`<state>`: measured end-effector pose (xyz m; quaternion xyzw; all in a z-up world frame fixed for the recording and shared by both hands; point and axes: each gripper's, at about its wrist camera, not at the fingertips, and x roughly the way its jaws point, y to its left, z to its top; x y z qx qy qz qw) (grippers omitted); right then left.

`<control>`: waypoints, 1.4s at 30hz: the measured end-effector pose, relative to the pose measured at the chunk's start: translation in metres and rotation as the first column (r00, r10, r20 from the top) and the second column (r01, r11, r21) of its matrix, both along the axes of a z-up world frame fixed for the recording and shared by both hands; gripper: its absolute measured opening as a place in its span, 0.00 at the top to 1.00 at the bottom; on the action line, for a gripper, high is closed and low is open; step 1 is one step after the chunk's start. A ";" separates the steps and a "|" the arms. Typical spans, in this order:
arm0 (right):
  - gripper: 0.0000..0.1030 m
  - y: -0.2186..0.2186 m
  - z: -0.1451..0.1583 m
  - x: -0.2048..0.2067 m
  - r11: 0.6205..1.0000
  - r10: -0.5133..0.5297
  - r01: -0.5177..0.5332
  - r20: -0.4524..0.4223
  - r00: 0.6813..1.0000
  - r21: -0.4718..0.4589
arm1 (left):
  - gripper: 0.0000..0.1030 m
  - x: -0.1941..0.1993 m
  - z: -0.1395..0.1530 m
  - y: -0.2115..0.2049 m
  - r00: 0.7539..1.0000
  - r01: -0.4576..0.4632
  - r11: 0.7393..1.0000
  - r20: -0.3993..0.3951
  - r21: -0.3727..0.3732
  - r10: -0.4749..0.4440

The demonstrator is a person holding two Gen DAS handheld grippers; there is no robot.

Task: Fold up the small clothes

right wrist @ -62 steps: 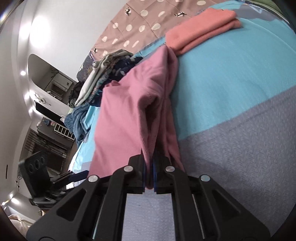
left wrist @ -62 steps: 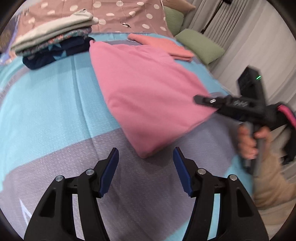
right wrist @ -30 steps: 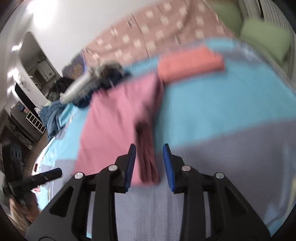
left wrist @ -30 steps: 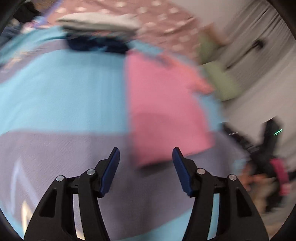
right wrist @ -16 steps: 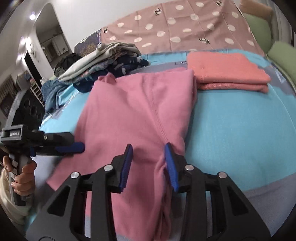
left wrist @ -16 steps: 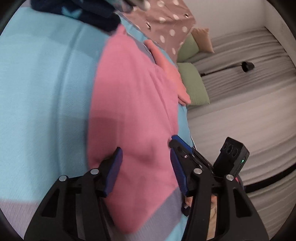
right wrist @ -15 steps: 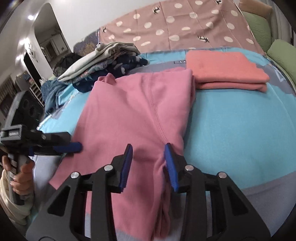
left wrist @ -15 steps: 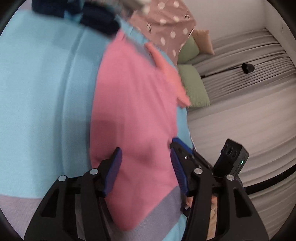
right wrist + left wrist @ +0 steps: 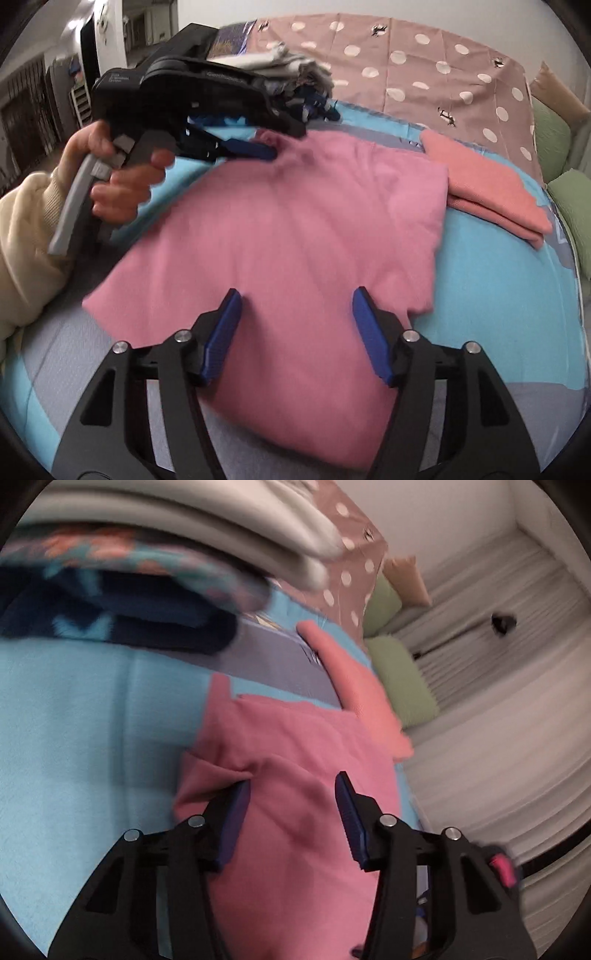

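Pink garment (image 9: 295,221): flat on bedspread (image 9: 498,288), beneath both jaw sets. Right gripper (image 9: 295,325): jaws opening, empty. Left gripper (image 9: 291,812): jaws closing astride far corner, unclamped. Step: mid-fold; next needs corner pinched.

Pink knit garment (image 9: 295,221) lies flat on the blue-and-grey bedspread (image 9: 498,288). Folded salmon-orange cloth (image 9: 487,184) sits just beside its far right corner. Stack of folded clothes (image 9: 155,565) at far left, behind the garment. Brown polka-dot sheet (image 9: 424,74) lies behind both. Green pillows (image 9: 402,679) at far right.
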<state>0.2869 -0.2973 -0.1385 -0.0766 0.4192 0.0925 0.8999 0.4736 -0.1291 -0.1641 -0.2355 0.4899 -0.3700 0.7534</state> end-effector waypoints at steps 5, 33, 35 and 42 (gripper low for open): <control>0.36 -0.017 0.033 0.018 0.995 -0.015 0.013 0.014 1.000 0.102 | 0.40 0.006 0.024 0.009 0.992 -0.082 0.993 0.103 0.081 0.074; 0.28 -0.027 0.035 0.073 0.959 0.069 -0.046 -0.073 0.995 0.280 | 0.39 -0.054 -0.018 0.030 0.940 0.143 0.990 -0.314 0.006 -0.134; 0.28 -0.025 0.017 0.067 0.960 0.073 -0.037 -0.123 0.990 0.277 | 0.39 -0.070 -0.020 0.029 0.914 0.180 0.983 -0.366 -0.023 -0.176; 0.27 -0.034 0.002 0.061 0.945 0.072 -0.032 -0.111 0.991 0.326 | 0.35 -0.099 -0.040 0.012 0.840 0.230 0.963 -0.471 -0.140 -0.269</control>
